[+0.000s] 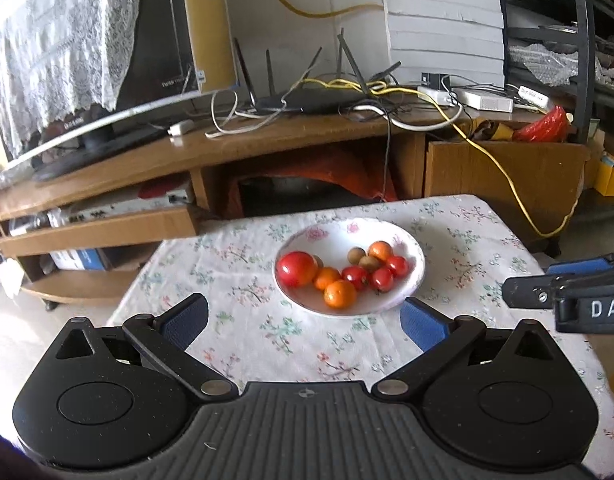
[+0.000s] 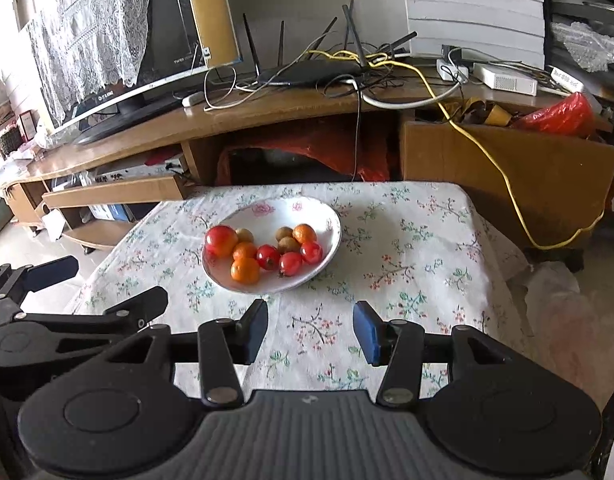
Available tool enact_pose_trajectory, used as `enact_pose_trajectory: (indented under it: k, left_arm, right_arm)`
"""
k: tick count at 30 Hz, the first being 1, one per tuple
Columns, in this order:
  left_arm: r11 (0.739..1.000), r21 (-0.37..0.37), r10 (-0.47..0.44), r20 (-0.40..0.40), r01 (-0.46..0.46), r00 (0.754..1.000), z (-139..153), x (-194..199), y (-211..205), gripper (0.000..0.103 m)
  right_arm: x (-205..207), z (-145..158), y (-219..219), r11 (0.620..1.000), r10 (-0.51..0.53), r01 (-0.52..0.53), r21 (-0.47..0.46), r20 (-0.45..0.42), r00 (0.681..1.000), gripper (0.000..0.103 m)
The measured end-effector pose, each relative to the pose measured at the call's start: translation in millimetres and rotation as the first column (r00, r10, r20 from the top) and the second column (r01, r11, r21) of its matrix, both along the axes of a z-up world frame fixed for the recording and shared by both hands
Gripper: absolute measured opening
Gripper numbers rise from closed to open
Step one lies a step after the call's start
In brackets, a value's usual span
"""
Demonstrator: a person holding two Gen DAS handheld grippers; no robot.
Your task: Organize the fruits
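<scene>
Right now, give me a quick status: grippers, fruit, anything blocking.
Left gripper open, empty, just short of the bowl. Right gripper open, empty, further back. All fruit in the bowl. Cloth around it bare, nothing in the way.

Home living room, television (image 1: 107, 80), router (image 1: 307, 98), floral tablecloth (image 1: 247, 336)
</scene>
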State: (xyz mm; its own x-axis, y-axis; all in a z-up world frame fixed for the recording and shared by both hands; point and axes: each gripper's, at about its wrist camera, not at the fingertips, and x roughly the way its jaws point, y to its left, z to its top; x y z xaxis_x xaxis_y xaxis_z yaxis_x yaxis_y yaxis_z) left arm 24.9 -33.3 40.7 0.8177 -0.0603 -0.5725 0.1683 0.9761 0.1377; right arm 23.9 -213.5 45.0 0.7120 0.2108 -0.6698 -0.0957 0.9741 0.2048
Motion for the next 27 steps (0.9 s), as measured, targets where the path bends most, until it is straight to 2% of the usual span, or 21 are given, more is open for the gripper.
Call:
enact_pose_trajectory:
  k: [16, 20, 24, 27]
  left_arm:
    - [1.000, -0.005, -0.012, -0.033, 0.012, 0.999, -6.1, -11.4, -0.6, 0.103]
    - [0.999, -0.036, -0.017, -0.051, 0.016, 0.999, -6.3, -13.1, 2.2, 0.103]
    - [0.994, -0.109, -0.033, -0.069, 0.025, 0.997, -4.3, -14.5, 6.5, 0.103]
    - [0.994, -0.105, -0.031, -0.070, 0.024, 0.997, -5.3, -15.5, 6.7, 0.103]
  right_arm:
    - [-13.2, -9.8, 7.3, 1.000, 0.012, -0.013, -0.029, -0.035, 0.999, 0.048]
    - [-16.2, -10.0, 7.1, 1.000, 0.009, -0.010, -0.028, -0.038, 0.999, 0.048]
    - [-18.0, -11.7, 6.9, 1.000, 0.008, -0.009, -0.028, -0.044, 0.999, 0.048]
    - [-19.3, -11.3, 8.1, 1.000, 0.010, -0.012, -0.028, -0.043, 0.999, 0.048]
